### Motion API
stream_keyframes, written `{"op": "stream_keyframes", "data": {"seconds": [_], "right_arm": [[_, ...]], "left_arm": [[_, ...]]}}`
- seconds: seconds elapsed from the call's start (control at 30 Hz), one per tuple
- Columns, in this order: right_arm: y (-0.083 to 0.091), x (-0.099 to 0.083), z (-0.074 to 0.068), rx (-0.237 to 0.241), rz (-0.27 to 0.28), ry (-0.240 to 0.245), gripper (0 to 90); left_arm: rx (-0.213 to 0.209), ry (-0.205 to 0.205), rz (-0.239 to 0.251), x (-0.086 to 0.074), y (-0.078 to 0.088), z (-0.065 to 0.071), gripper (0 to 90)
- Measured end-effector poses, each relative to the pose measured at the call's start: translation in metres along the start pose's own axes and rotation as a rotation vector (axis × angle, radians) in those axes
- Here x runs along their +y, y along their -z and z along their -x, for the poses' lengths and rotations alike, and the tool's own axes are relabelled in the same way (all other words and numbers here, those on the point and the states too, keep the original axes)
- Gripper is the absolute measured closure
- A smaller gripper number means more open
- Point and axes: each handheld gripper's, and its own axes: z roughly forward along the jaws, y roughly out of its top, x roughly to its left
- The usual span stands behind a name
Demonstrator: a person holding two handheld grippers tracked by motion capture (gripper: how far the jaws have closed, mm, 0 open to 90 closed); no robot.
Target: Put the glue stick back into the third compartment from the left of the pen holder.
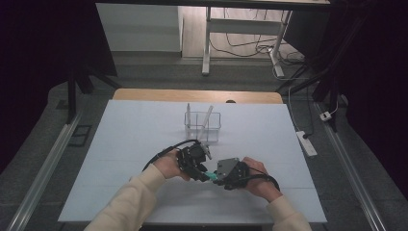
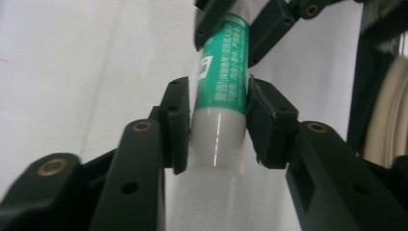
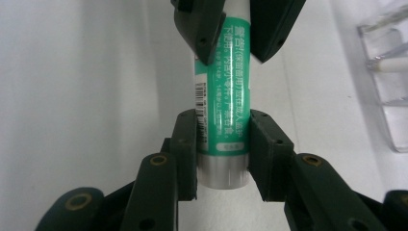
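- High view: two forearms in cream sleeves come in from the bottom edge and meet over the near middle of the white tabletop (image 1: 120,144). The left gripper (image 1: 204,174) and the right gripper (image 1: 215,179) point at each other, tips almost touching, with one green-labelled glue stick with a white cap (image 1: 209,176) level between them, above the tabletop. Behind them stands one clear plastic holder (image 1: 202,126) with two white pens upright in it.
- Left gripper view: its fingers (image 2: 175,120) are clamped on the stick's white cap end (image 2: 219,137); the other gripper's fingers hold the far end. The cap shows plainly here.
- Right gripper view: its fingers (image 3: 186,144) are clamped on the stick's green label just above the silver base (image 3: 223,120). Here the barcode, the printed text and a corner of the clear holder (image 3: 389,72) show.
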Motion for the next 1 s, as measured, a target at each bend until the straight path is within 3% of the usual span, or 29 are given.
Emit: {"op": "stream_keyframes", "data": {"seconds": [0.17, 0.23, 0.47, 0.63, 0.73, 0.83, 1.0], "right_arm": [[0.006, -0.005, 0.005, -0.035, 0.026, -0.061, 65.3], [0.008, -0.007, 0.007, -0.056, 0.060, -0.100, 65.3], [0.018, -0.014, 0.014, -0.119, 0.188, -0.236, 65.3], [0.020, -0.018, 0.015, -0.155, 0.267, -0.291, 65.3], [0.021, -0.018, 0.013, -0.178, 0.283, -0.301, 65.3], [0.020, -0.018, 0.012, -0.182, 0.302, -0.310, 65.2], [0.014, -0.015, 0.008, -0.182, 0.300, -0.297, 65.3]], "left_arm": [[0.073, 0.076, 0.152, -0.014, 0.011, -0.003, 40.9], [0.113, 0.096, 0.210, -0.021, 0.015, -0.003, 36.5], [0.163, 0.215, 0.394, -0.045, 0.024, -0.003, 31.9], [0.146, 0.252, 0.479, -0.050, 0.024, -0.003, 31.9], [0.125, 0.268, 0.523, -0.048, 0.022, -0.004, 32.2], [0.076, 0.290, 0.573, -0.046, 0.020, -0.007, 34.1], [0.009, 0.311, 0.595, -0.041, 0.011, -0.013, 44.4]]}}
